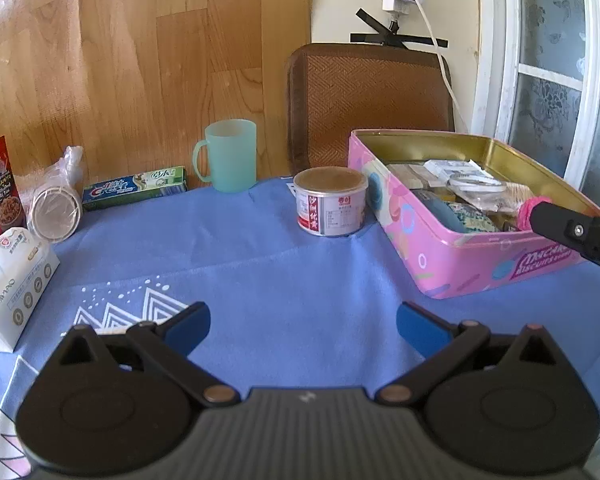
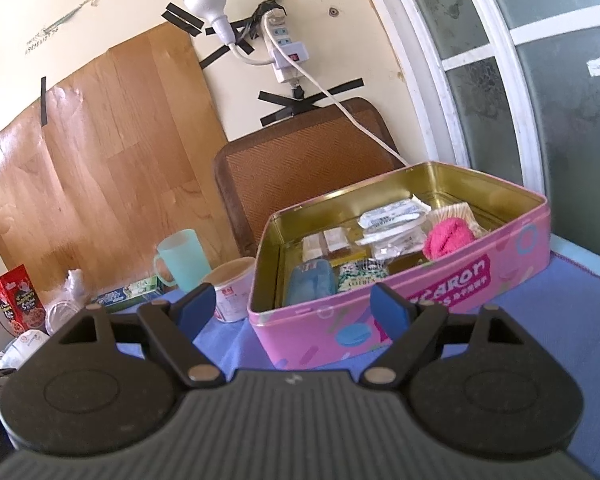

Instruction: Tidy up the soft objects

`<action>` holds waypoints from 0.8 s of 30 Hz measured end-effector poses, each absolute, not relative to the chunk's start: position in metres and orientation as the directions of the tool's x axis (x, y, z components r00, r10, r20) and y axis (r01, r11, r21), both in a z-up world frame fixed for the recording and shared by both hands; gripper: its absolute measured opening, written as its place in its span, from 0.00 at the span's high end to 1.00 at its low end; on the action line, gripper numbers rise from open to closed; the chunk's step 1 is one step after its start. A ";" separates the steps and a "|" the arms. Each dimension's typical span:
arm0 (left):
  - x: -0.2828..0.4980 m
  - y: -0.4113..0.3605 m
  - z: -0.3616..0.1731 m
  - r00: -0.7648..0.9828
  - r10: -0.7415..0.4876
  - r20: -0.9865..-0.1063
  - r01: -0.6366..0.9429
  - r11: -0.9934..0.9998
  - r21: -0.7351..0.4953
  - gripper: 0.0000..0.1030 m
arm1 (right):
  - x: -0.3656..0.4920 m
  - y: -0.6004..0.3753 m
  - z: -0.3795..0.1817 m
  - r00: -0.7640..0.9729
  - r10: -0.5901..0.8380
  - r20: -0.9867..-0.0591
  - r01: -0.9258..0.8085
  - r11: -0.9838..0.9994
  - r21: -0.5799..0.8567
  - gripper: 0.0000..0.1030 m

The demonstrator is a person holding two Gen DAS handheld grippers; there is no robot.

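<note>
While both tongs, left and right, gape wide and empty, pink yarn sits in tin at frame right.

Black grippers, blue fingers, brass rivets

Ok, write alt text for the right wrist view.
The open right gripper hovers, empty, before an open pink tin holding a pink knitted ball and small packets. A green mug stands left on the blue cloth.
</note>
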State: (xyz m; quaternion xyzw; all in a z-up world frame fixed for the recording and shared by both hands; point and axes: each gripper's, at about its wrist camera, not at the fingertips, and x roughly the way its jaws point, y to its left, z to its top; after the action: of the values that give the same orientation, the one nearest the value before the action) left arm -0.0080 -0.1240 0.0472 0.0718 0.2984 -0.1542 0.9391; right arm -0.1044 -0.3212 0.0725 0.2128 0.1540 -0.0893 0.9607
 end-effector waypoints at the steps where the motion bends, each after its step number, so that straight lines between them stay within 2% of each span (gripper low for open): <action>1: -0.008 -0.124 0.047 0.775 -0.249 -0.581 0.334 0.941 0.043 0.00 | -0.104 -0.322 0.071 0.936 -0.107 -0.335 0.240 0.890 0.386 0.16; 24: -0.001 -0.112 0.049 0.791 -0.263 -0.553 0.328 0.945 0.020 0.00 | -0.095 -0.311 0.076 0.937 -0.120 -0.327 0.235 0.911 0.339 0.16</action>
State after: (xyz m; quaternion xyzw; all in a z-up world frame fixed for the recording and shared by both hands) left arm -0.0010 -0.1121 0.0492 0.0574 0.2830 -0.1563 0.9445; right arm -0.0948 -0.3115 0.0762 0.1902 0.1512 -0.0920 0.9657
